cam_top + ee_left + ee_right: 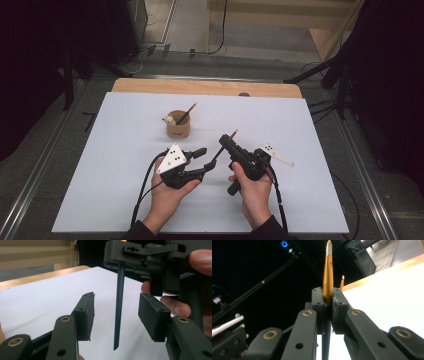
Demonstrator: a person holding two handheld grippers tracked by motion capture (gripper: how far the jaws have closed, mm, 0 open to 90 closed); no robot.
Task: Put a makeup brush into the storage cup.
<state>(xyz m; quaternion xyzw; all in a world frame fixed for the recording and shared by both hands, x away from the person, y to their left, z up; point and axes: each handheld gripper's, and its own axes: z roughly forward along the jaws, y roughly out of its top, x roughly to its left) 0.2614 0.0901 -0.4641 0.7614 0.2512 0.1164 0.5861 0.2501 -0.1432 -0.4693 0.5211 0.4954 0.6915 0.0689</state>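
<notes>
The right tool (328, 312), tilted up, clamps a brush (327, 277); left tool (116, 315) gapes beside.

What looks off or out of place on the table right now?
Nothing spilled or damaged. The cup stands upright on the white table with another brush in it. The right gripper is shut on a brush; its dark handle hangs between the left gripper's open fingers, untouched.
</notes>
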